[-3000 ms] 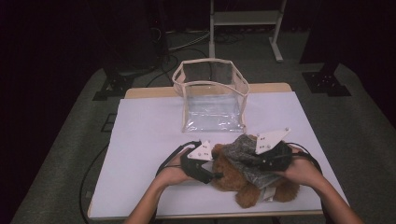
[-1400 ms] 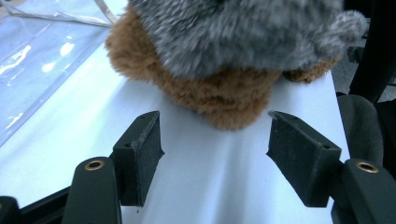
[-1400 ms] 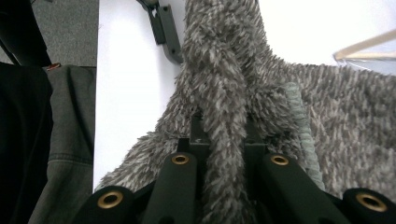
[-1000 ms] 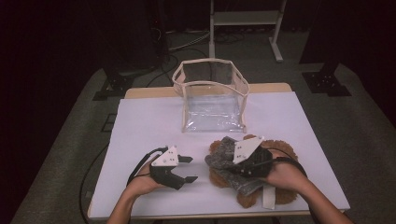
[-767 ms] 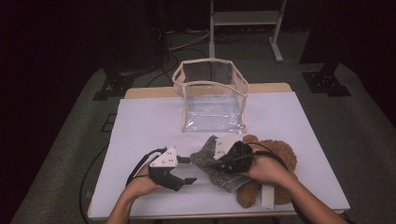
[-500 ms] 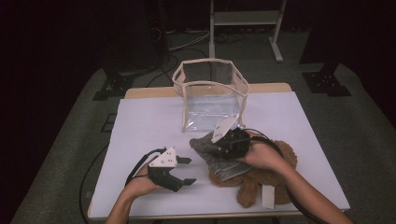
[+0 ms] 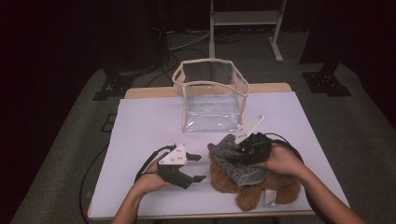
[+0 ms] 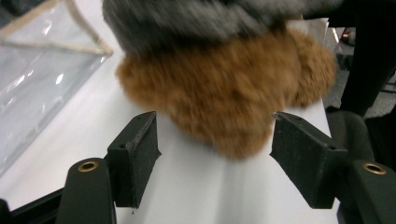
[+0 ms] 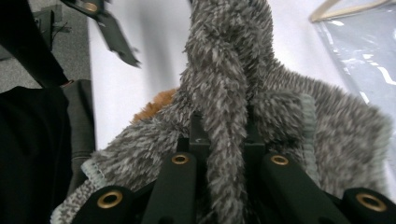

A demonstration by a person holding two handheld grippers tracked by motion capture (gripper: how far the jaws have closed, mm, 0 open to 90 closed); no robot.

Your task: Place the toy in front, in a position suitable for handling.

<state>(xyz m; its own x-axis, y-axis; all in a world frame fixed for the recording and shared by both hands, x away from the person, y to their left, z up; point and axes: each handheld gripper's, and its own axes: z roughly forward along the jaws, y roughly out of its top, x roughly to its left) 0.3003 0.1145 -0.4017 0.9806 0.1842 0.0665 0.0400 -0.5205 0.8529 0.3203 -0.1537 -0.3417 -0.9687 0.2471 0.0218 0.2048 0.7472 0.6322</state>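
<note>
A brown teddy bear (image 7: 266, 189) lies near the table's front right, with a grey fuzzy cloth (image 7: 233, 163) draped over its upper part. My right gripper (image 7: 239, 150) is shut on a bunched fold of that cloth (image 9: 231, 74), which rises between its jaws (image 9: 225, 140). The bear's fur (image 9: 156, 103) peeks out beneath. My left gripper (image 7: 202, 168) rests low at the bear's left and points at it. Its jaws have just been closing a little and stand open (image 8: 215, 119). The bear (image 8: 224, 88) lies just beyond the pads and the cloth (image 8: 201, 18) above it.
A clear plastic bag with a beige rim (image 7: 212, 95) stands open-topped at the back middle of the white table (image 7: 144, 121), close behind the right gripper. A white tag (image 7: 270, 198) shows at the bear's lower end. Cables trail from both grippers.
The left gripper let go of the bear and drew back left. The right gripper swung left and toward the bag with the grey cloth, then came back right.
</note>
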